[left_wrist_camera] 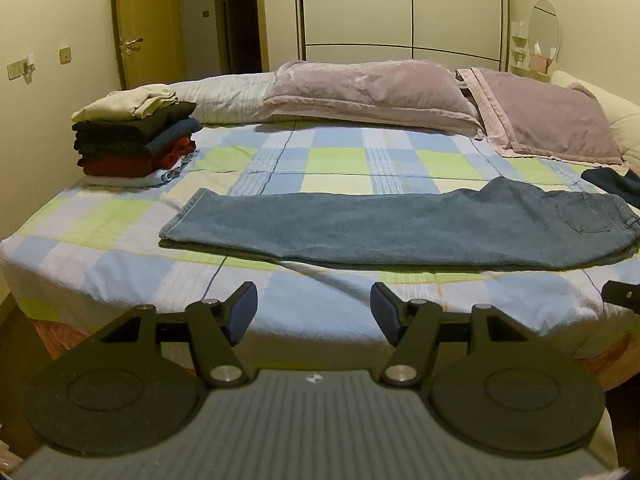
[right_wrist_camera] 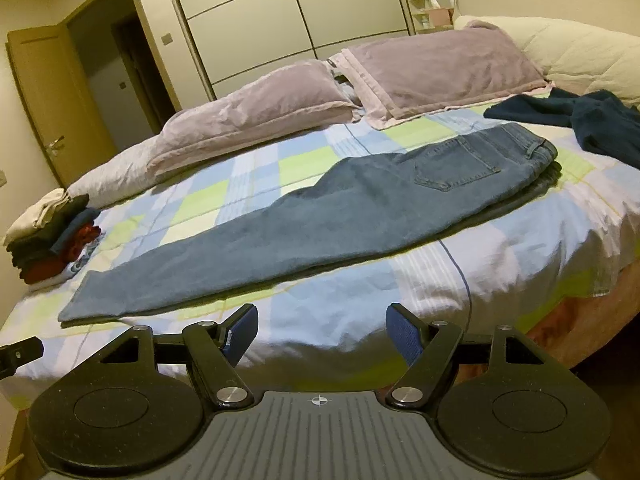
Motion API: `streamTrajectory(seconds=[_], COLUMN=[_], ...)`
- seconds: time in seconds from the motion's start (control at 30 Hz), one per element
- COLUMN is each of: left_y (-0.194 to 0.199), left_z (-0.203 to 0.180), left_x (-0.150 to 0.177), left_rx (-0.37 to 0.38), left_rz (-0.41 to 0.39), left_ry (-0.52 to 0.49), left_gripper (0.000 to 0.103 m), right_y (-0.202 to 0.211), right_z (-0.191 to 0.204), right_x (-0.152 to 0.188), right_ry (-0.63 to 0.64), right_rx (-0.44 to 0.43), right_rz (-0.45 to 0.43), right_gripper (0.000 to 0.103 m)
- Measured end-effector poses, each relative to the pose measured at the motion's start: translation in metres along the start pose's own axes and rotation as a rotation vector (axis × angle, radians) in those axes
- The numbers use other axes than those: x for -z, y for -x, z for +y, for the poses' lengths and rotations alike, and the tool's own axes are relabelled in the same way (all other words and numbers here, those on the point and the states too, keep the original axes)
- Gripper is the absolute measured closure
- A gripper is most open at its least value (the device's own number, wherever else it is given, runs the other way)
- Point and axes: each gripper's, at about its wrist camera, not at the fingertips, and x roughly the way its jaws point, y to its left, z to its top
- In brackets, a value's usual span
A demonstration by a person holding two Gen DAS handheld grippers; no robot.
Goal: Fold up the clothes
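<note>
A pair of blue jeans (left_wrist_camera: 380,228) lies flat across the bed, folded lengthwise with one leg on the other, hems to the left and waist to the right; it also shows in the right wrist view (right_wrist_camera: 320,220). My left gripper (left_wrist_camera: 314,304) is open and empty, over the bed's near edge, short of the jeans. My right gripper (right_wrist_camera: 322,322) is open and empty, also at the near edge. A dark blue garment (right_wrist_camera: 580,120) lies crumpled past the waistband. A stack of folded clothes (left_wrist_camera: 136,136) stands at the far left of the bed.
The bed has a blue, green and white checked sheet (left_wrist_camera: 340,156). Two mauve pillows (left_wrist_camera: 368,88) and a white duvet (right_wrist_camera: 580,52) lie at the head. A wardrobe (left_wrist_camera: 400,8) and an open door (left_wrist_camera: 148,24) stand behind. The left wall runs close to the clothes stack.
</note>
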Motion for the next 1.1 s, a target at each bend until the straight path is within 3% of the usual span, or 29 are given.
streamTrajectory(seconds=[0.37, 0.73, 1.1], left_y=[-0.013, -0.062, -0.123], left_z=[-0.02, -0.076, -0.082], left_x=[-0.017, -0.037, -0.052], left_rx=[-0.013, 0.023, 0.089], left_rz=[0.026, 0.112, 0.187], left_ry=[-0.013, -0.105, -0.102], left_gripper=[0.041, 0.041, 0.041], right_y=[-0.002, -0.045, -0.073], right_z=[-0.008, -0.044, -0.036], right_x=[-0.02, -0.038, -0.057], right_ry=[0.008, -0.057, -0.054], right_rx=[-0.005, 0.033, 0.138], right_rz=[-0.03, 0.067, 0.116], right_gripper=[0.029, 0.029, 0.029])
